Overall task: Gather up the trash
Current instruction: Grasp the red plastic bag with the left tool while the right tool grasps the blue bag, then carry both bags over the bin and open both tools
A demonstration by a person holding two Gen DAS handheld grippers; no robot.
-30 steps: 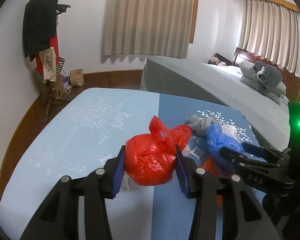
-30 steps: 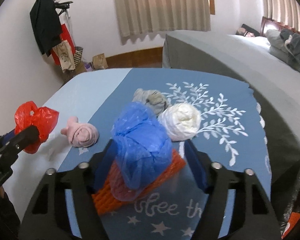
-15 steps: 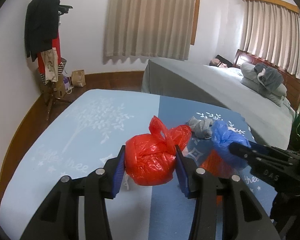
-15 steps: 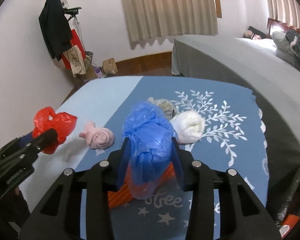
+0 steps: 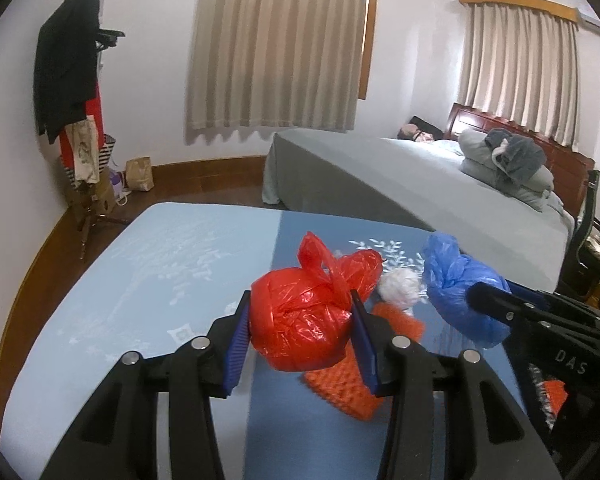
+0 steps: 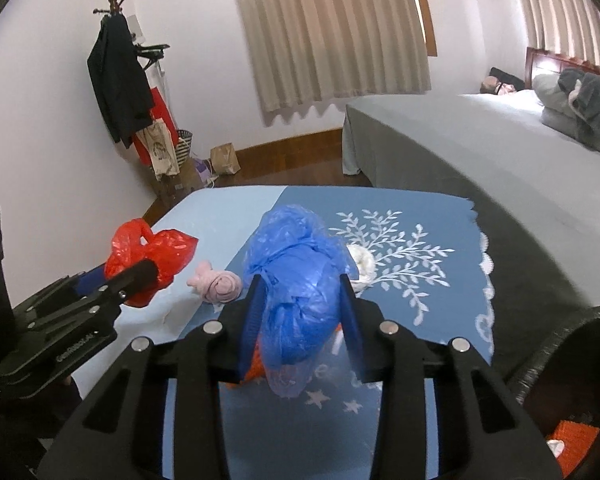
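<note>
The left gripper (image 5: pixel 300 330) is clamped on a knotted, crinkled red plastic trash bag (image 5: pixel 300 320), held above the blue patterned bedspread (image 5: pixel 160 264). The right gripper (image 6: pixel 300 312) has just been closing, its jaws now pinching a bunched blue plastic trash bag (image 6: pixel 296 280). Both bags look collected; disposal remains. Beyond, an orange knitted piece (image 5: pixel 340 392), a pink rolled cloth (image 6: pixel 220 286) and a white rolled cloth (image 5: pixel 400 292) lie on the bedspread.
</note>
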